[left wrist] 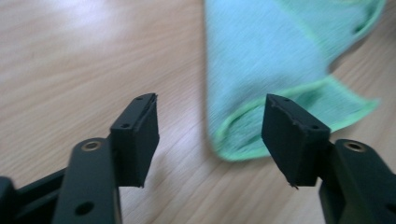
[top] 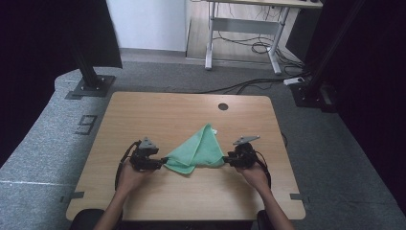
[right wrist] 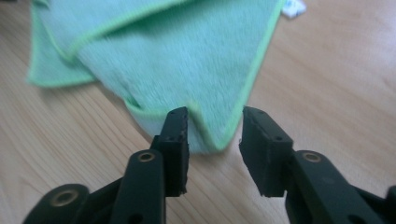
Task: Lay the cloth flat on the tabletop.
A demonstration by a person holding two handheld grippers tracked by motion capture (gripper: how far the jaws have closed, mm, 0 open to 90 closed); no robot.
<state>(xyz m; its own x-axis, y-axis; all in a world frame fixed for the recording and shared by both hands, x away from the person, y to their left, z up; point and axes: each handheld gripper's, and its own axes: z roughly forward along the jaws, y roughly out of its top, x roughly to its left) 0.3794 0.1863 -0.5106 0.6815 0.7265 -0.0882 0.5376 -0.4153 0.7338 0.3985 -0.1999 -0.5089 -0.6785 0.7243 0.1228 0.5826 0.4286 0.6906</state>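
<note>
1. Item: green cloth, microfibre by the look of it, folded into a rough triangle with a brighter green stitched hem. A small white tag shows at its far point.
2. Location: lying flat on the wooden bench, slightly toward the near edge, between the two grippers.
3. Left gripper: fingers spread apart, nothing between them; the cloth's folded corner lies just ahead, nearer the right finger.
4. Right gripper: fingers parted, not pressing; the cloth's near corner lies just in front of the gap between them.
5. Handling, judged: light, limp, no stiffness; it will sag and unfold if lifted by a single layer. Not fragile. The nap likely gives good friction against the pads.
6. Where to take hold, judged: at the hemmed corners, pinching all the layers together, one corner per gripper, so the fold keeps its shape.
</note>
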